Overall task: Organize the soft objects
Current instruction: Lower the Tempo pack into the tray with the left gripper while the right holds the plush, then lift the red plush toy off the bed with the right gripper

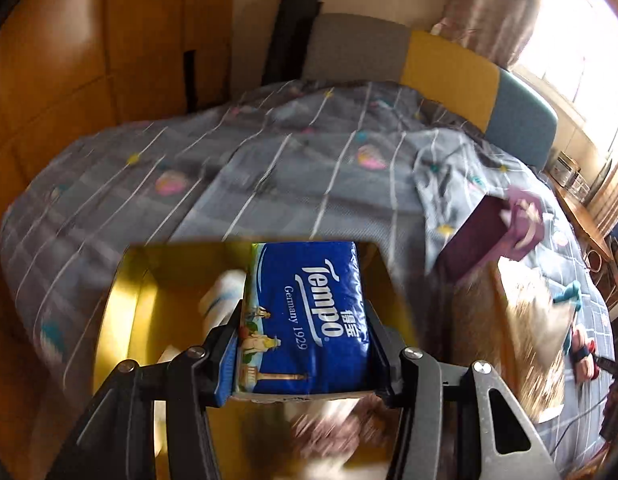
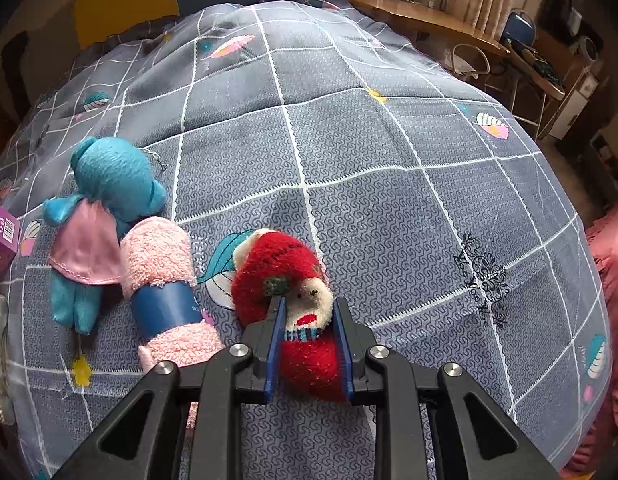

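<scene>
The left gripper (image 1: 305, 344) is clamped on a blue Tempo tissue pack (image 1: 309, 316), its two fingers pressing the pack's left and right sides. The pack hangs over a yellow box (image 1: 121, 312) that sits on the near part of the bed; inside the box, left of the pack, lies a white rolled item (image 1: 223, 300), too blurred to identify. Near the bottom of that view, a brown and white blurred mass lies under the pack, and I cannot tell what it is.

The right gripper (image 2: 309, 344) is closed on a red plush sock roll with a cream face (image 2: 293, 292), blue pads touching its left and right flanks at the near end; the roll rests on the grey grid-patterned quilt (image 2: 389, 160). Just left of it lies a pink fluffy roll with a blue paper band (image 2: 165, 292), and touching that roll's far left side is a teal stuffed toy in a pink dress (image 2: 105, 208). At the far left edge of the right view is the corner of a purple box (image 2: 3, 228).

In the left view, a purple box (image 1: 485, 236) stands tilted on the quilt (image 1: 269, 152) to the right of the yellow box. Beyond the bed are a grey, yellow and blue headboard (image 1: 449, 68) and a curtain (image 1: 493, 8) by a bright window.
</scene>
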Motion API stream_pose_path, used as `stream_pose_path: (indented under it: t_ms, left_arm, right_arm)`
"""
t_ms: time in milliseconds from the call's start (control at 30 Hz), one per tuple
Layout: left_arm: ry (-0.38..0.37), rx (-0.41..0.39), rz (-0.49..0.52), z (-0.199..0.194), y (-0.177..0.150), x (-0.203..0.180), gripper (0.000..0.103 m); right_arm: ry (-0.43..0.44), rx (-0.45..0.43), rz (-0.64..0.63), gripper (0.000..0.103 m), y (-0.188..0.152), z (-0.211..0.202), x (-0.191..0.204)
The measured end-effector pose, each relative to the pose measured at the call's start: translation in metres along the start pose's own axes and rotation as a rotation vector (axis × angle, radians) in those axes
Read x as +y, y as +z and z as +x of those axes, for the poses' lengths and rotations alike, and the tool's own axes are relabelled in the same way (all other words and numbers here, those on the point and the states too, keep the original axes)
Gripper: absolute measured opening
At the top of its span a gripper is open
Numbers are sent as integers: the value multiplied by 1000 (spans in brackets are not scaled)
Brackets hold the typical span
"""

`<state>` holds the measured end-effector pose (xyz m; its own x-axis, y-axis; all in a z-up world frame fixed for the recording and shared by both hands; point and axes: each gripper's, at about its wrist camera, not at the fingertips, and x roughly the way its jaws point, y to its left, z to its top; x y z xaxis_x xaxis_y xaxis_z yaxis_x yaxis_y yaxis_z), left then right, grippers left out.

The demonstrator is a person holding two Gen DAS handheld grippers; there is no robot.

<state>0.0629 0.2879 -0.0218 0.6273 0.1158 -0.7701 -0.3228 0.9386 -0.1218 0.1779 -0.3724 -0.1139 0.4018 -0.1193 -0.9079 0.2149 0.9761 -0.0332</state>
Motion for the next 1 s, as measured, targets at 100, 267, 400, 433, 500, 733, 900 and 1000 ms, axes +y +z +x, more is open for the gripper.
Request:
stream_pose_path:
  t_ms: [100,267,400,433,500,733,900,1000]
  left_arm:
    - [19,13,-25,-7,-26,19,52]
    - [37,72,-14,-1,-63,35,53]
    - [38,133,18,16,-81,32,58]
    - [40,139,14,19,-83,32,62]
    - [52,139,-6,21,-87,34,76]
    - [137,87,-39,8,-88,39,77]
    - [113,46,-55,-6,-84,31,77]
    - [92,30,-35,-12,-80,21,77]
  right_arm:
    - [-13,0,-18,24,-1,0,2]
    - [-24,2,-28,24,-2,1,4]
    - [-31,-2,-32,24,-2,1,5]
    - [-34,-3,-33,24,-2,1,6]
    - [-36,-4,-34,24,-2,0,7]
    - [14,11,23,24,-1,1,-2]
    - [109,36,185,35,1,1,-27]
    - [169,-3,257,51,2,-6,-36]
